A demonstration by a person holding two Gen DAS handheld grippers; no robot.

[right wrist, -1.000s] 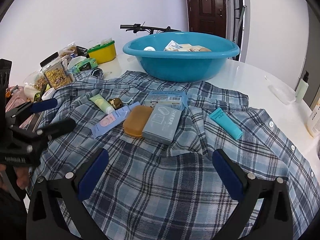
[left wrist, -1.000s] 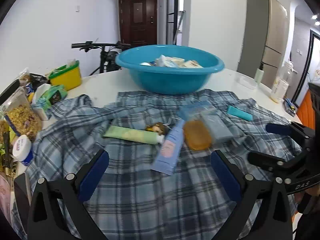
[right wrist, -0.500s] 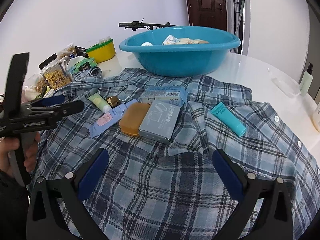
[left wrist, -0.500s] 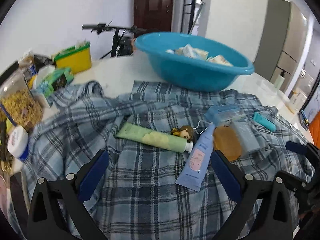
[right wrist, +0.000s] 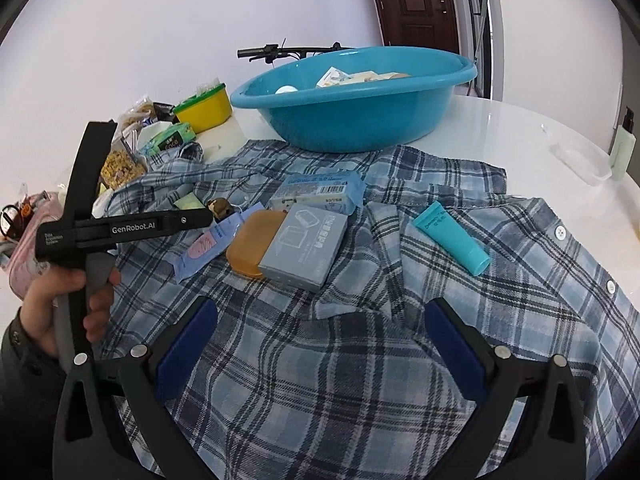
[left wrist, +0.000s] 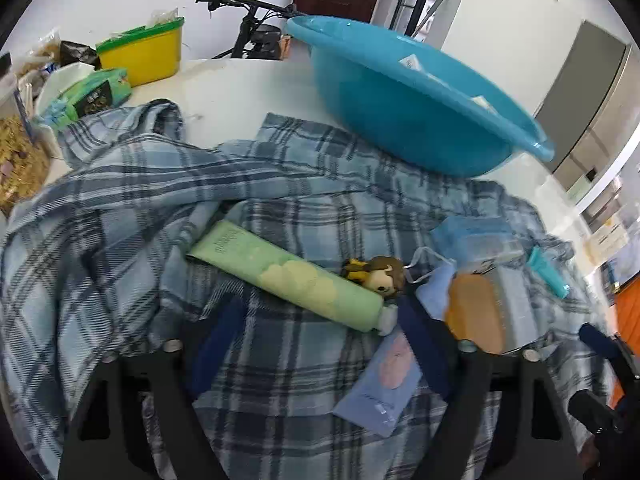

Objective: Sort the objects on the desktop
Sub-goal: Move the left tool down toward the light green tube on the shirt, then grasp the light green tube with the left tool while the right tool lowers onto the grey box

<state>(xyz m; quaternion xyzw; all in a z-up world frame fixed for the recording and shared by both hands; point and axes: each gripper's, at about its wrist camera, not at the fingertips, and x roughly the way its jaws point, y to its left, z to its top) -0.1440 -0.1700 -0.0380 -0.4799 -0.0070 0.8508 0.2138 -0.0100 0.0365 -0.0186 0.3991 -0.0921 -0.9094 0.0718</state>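
Observation:
A plaid shirt point(left wrist: 120, 240) covers the white table. On it lie a green tube point(left wrist: 288, 276), a small doll figure point(left wrist: 380, 276), a lilac tube point(left wrist: 384, 384), an amber soap case point(right wrist: 254, 242), a grey box point(right wrist: 306, 246), a blue packet point(right wrist: 320, 192) and a teal tube point(right wrist: 450, 236). My left gripper point(left wrist: 320, 328) is open, low over the shirt, its fingers either side of the green tube's cap end. It also shows in the right wrist view point(right wrist: 200, 216). My right gripper point(right wrist: 320, 344) is open and empty over bare shirt.
A blue basin point(right wrist: 352, 104) with several packets stands at the back. A yellow tub point(left wrist: 140, 54), a green packet point(left wrist: 88, 96) and snack bags point(right wrist: 120, 164) crowd the left edge. A clear tray point(right wrist: 580, 160) and a bottle point(right wrist: 622, 144) stand at the right.
My left gripper has moved forward and down toward the green tube and doll. My right gripper has edged slightly closer to the shirt. Both stay open.

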